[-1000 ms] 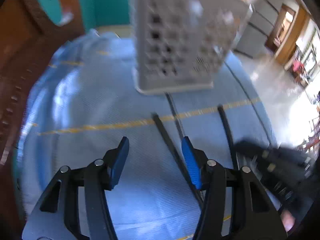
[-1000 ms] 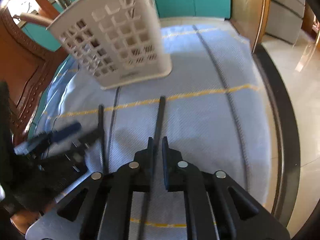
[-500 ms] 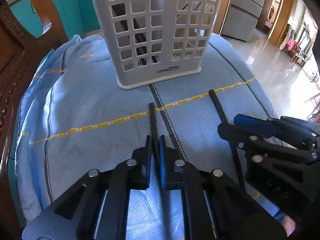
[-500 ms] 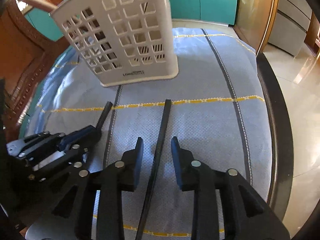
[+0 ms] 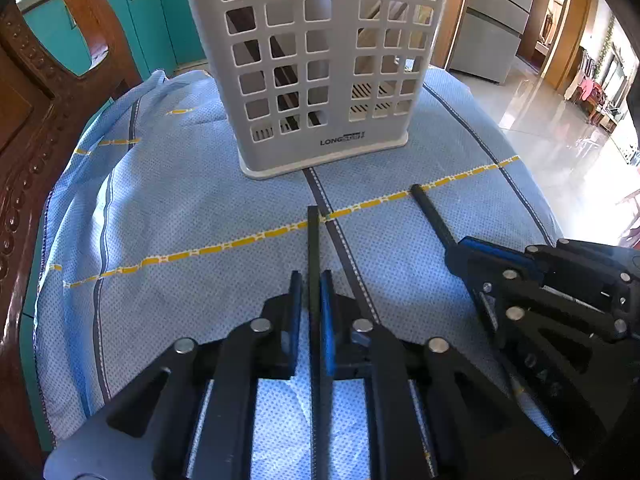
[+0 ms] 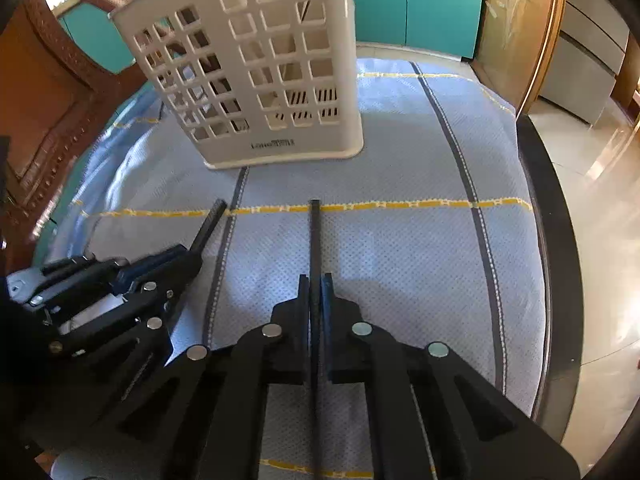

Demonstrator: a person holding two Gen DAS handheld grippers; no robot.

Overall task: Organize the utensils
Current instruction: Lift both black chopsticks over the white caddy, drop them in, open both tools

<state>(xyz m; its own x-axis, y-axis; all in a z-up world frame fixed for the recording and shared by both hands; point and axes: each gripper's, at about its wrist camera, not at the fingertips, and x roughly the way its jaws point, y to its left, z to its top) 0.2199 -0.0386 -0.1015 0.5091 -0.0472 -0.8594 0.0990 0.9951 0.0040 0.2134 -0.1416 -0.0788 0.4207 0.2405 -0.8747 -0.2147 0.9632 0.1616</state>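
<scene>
In the left wrist view, the left gripper (image 5: 311,286) sits at lower centre with its fingers closed on a black chopstick (image 5: 313,236) that points up-frame toward the white perforated basket (image 5: 320,64) at top centre. The right gripper (image 6: 315,288) likewise has its fingers pinched onto a second black chopstick (image 6: 315,236), centre of its view. Both sticks lie over the blue cloth-covered surface (image 5: 168,208).

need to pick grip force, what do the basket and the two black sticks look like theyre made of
Basket: looks like moulded white plastic, matte, with a grid of square holes and a printed logo. Left chopstick and right chopstick: thin, black, square-ended, dull; perhaps plastic or lacquered wood, unclear which.
</scene>
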